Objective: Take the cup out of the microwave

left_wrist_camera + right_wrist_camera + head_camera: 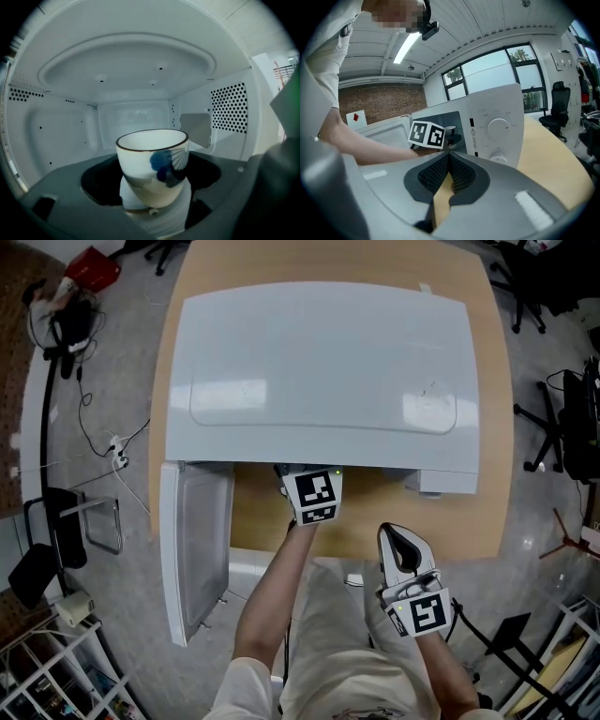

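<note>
A white cup (152, 164) with a dark rim and a blue pattern stands upright in the white microwave (319, 371) cavity. My left gripper (151, 185) reaches through the microwave's mouth, and its dark pads (96, 183) lie against both sides of the cup with no floor showing between. In the head view only that gripper's marker cube (313, 495) shows, since the microwave's top hides the jaws and the cup. My right gripper (398, 542) hangs back in front of the table's near edge, shut and empty (449, 157).
The microwave door (195, 540) stands open to the left, past the wooden table (469, 512) edge. The control panel with two dials (497, 126) is on the right of the opening. Office chairs (567, 418) and floor cables (112, 451) surround the table.
</note>
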Demonstrator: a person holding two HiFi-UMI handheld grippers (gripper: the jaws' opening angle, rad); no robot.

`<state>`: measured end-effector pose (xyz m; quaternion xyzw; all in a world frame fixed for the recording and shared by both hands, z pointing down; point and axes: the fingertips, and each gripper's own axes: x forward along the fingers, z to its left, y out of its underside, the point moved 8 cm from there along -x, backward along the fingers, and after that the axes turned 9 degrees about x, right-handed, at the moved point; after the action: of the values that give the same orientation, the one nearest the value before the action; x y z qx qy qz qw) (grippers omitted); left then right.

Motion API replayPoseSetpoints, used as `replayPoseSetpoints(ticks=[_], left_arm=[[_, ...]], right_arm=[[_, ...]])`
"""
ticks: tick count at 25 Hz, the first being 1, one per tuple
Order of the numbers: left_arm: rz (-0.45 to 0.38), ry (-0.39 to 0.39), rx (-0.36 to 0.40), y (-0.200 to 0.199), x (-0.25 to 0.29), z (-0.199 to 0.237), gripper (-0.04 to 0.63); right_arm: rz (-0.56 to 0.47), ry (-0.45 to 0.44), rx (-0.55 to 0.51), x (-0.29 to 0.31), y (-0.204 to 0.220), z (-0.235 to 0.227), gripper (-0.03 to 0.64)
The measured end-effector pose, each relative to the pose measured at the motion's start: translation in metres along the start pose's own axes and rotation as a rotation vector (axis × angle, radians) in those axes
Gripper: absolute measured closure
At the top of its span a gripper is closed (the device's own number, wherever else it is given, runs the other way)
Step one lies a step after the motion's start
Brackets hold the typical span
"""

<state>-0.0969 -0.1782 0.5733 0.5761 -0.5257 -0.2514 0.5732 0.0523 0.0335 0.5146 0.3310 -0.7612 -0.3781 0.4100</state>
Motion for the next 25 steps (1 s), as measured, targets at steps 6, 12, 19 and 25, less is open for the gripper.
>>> replayPoseSetpoints(ticks=[6,12,19,25], left_arm=[[0.015,0.002,-0.019,0.004,-0.027,-0.001,0.204],[0.015,0.003,-0.011,-0.005,-0.062,-0.004,0.204],[0.032,-0.01,-0.015,-0.014,-0.103,-0.009,0.204],[0.053,-0.001,-0.001,-0.028,-0.138,-0.017,0.204]], right_arm=[[0.002,0.004,-0.033,-0.004,-0.006,0.0,0.609],[0.011,-0.01,-0.06,-0.009,-0.013,0.009,0.609],[-0.026,-0.041,-0.072,-0.015,-0.03,0.022,0.61],[-0.064,-0.063,-0.088,-0.023,-0.053,0.027,0.611]])
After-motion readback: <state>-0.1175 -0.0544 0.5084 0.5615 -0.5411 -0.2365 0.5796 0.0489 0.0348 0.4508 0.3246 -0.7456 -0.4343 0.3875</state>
